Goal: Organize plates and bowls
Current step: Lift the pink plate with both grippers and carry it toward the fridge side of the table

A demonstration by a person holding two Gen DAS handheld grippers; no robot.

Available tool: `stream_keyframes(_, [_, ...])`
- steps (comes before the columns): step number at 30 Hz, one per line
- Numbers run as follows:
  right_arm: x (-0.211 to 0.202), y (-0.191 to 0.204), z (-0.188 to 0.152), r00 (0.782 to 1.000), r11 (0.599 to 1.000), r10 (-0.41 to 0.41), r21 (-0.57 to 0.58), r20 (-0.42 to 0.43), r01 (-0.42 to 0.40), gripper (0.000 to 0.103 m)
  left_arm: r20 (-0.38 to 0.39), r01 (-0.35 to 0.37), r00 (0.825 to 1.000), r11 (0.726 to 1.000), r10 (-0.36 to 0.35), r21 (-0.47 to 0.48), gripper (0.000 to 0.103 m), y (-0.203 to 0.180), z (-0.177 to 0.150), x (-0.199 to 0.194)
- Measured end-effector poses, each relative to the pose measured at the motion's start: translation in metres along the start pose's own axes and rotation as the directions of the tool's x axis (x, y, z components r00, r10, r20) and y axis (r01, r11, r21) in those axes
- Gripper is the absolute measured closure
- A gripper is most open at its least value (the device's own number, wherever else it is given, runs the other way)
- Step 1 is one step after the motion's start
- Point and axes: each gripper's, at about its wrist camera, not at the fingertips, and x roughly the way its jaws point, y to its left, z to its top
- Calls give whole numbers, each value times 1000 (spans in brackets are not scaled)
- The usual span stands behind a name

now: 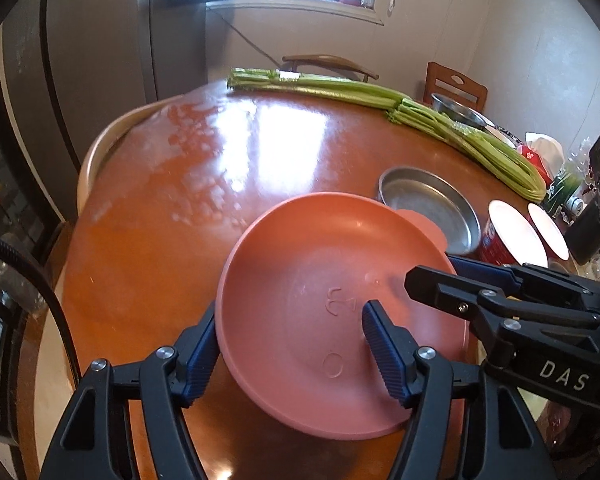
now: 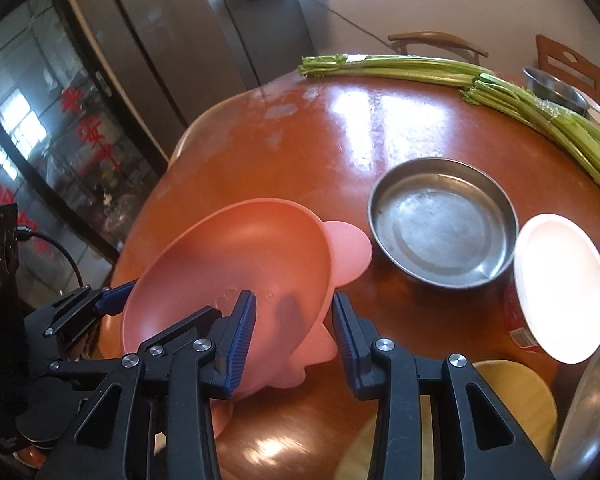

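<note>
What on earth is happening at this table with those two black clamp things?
A person is tidying dishes with two handheld grippers. The left gripper and the right gripper each clamp one side of a pink plastic bowl with ear-shaped tabs, holding it tilted above the glossy round wooden table. Beside it sit a shallow round steel pan, white bowls with red outsides and long celery bunches.
</note>
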Motion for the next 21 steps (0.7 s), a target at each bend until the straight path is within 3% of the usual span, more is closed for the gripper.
stream_keyframes(9, [24, 6, 9, 1000, 997, -25, 76, -15, 26, 62, -24, -9, 1000, 997, 11, 77, 34, 12, 14, 27])
stream_keyframes(21, [44, -3, 12, 996, 984, -79, 158, -42, 84, 61, -69, 41, 997, 989, -31, 139, 34, 13, 26, 61])
